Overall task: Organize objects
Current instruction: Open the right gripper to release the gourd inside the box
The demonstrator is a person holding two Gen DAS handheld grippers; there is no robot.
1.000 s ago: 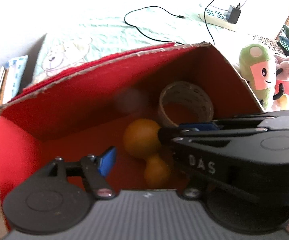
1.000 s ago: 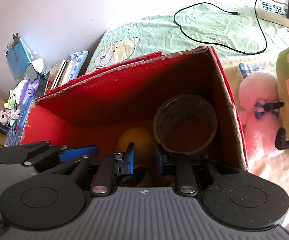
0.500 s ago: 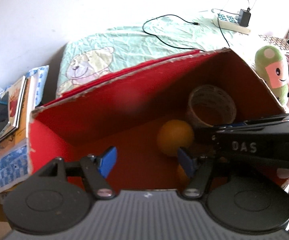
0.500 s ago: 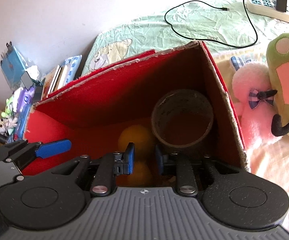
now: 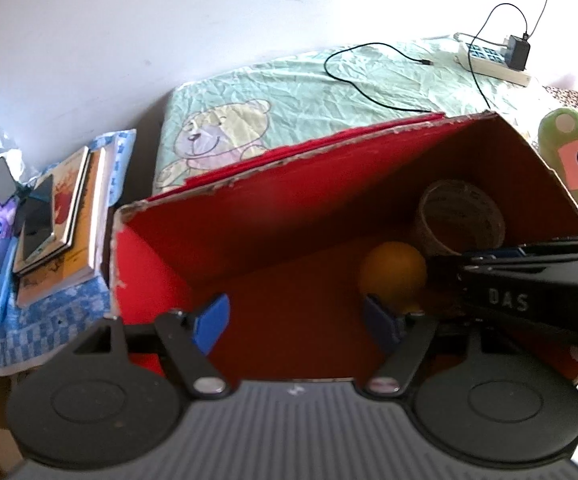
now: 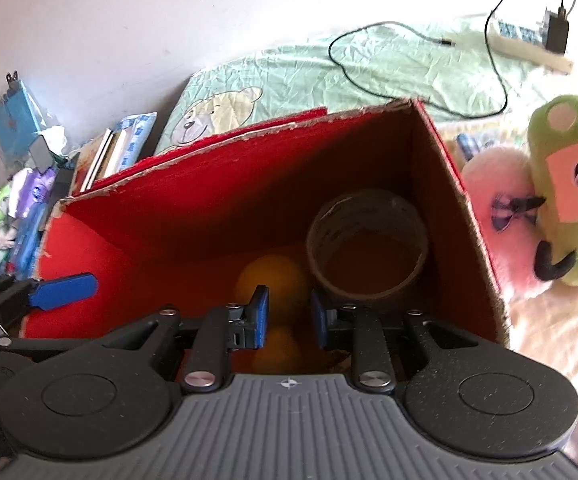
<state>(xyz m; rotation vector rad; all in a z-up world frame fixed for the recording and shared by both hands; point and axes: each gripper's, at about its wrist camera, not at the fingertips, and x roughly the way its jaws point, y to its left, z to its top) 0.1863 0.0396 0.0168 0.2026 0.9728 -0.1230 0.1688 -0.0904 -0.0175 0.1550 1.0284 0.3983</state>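
Where the red box [image 6: 217, 208] is deepest, an orange ball [image 6: 273, 276] lies beside a tape roll [image 6: 369, 240] standing in the right corner; a second ball [image 6: 277, 350] sits nearer. Above it, the right gripper [image 6: 289, 320] is nearly closed and empty. Spread wide, the left gripper [image 5: 297, 322] is empty too. Plush toys [image 6: 561, 192] flank the box.

lower orange [image 6: 279, 350]: mostly hidden behind right claw [image 6: 289, 322] | power strip [image 6: 529, 46]: blurred
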